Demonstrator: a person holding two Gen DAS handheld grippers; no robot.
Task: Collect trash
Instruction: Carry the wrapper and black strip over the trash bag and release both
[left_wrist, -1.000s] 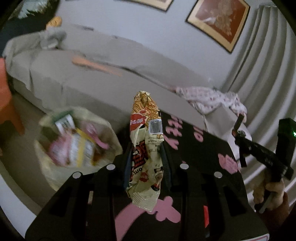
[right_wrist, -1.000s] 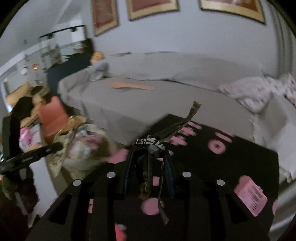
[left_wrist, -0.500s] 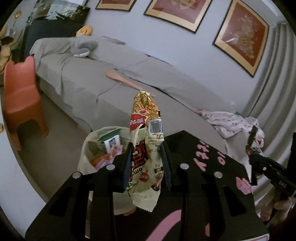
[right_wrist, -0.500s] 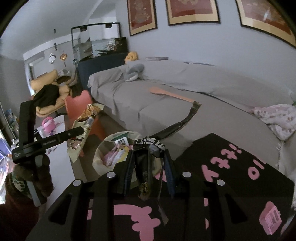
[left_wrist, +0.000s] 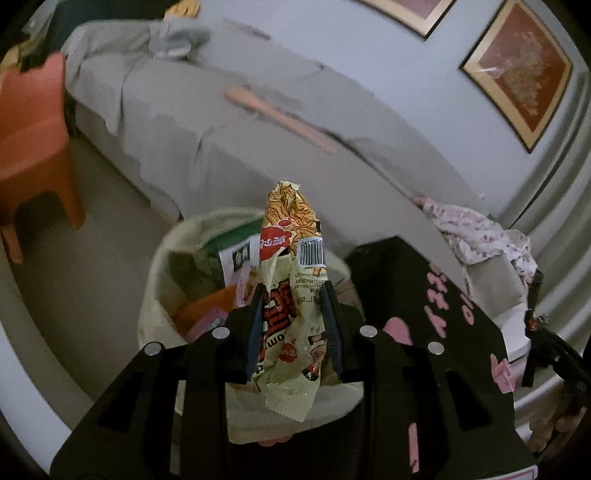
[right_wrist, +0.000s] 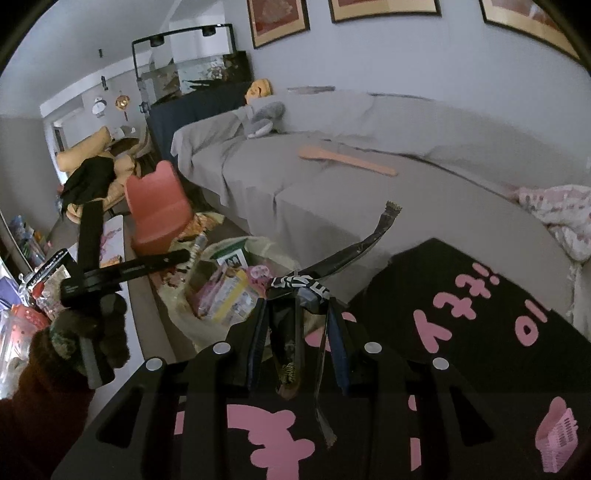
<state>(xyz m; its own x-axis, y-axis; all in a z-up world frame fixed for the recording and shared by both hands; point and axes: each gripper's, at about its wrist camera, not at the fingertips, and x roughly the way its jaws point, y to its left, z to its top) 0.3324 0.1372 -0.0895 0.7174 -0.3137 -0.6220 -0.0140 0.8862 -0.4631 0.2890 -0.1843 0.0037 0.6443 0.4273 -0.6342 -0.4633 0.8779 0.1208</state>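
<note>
Only two wrappers – noodle wrapper (left_wrist: 291, 306) in left gripper (left_wrist: 293, 314), black wrapper (right_wrist: 295, 295) in right gripper (right_wrist: 297, 325), one trash bag (left_wrist: 159, 295)

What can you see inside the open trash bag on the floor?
Inside the trash bag: a green-and-white carton, pink and yellow packets. Whatever lies beneath them is covered; the held noodle wrapper hides part.

Dim, fisheye-warped (left view blurred)

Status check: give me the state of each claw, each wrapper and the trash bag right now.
Left claw: shut on noodle wrapper.
Noodle wrapper: crumpled, upright, above the bag.
Right claw: shut on dark wrapper.
Dark wrapper: twisted, sticking out past the fingertips.
Trash bag: open, partly filled.
</note>
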